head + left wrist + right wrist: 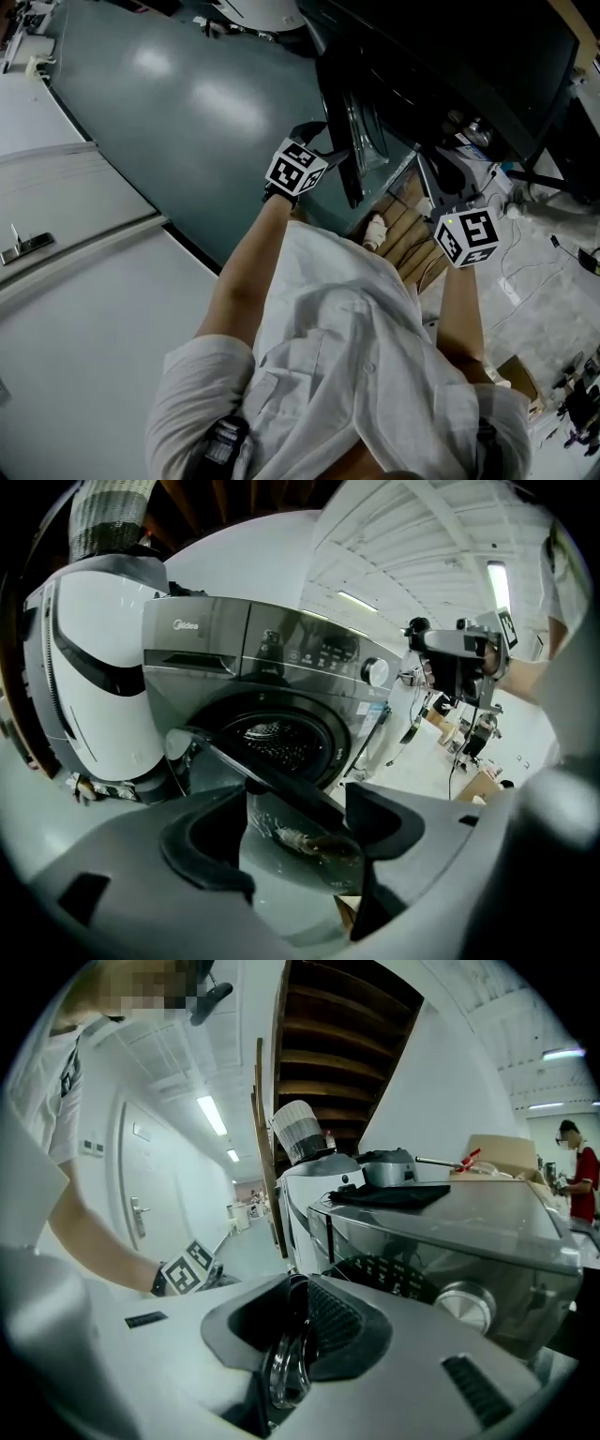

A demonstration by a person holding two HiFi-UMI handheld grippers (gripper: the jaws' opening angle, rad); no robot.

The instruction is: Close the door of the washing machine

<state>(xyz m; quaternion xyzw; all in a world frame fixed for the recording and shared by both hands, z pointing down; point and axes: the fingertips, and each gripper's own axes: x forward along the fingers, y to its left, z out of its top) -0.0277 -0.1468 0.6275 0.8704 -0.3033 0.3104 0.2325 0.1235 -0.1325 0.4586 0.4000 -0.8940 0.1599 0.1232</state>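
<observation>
**Q:** Left gripper?
**A:** Left gripper (298, 834): jaws wide apart. The door (281, 794) rim crosses slantwise between them. Contact not confirmed.

**Q:** Right?
**A:** Right gripper (298, 1327): jaws closed to a slit, held in the air well apart from the door. A clear curved piece shows in the slit; gripped or beyond, cannot tell.

**Q:** The door?
**A:** Open, standing out from the washer (281, 653); drum (272, 742) exposed.

**Q:** Room?
**A:** Grey-green floor (187, 103). White appliance (94, 667) beside the washer. Black cloth (389, 1194) on the washer's top. Strip lights overhead.

**Q:** Limits?
**A:** In the head view the washer front is dark and cut off. The shirt (347, 347) covers the lower frame.
</observation>
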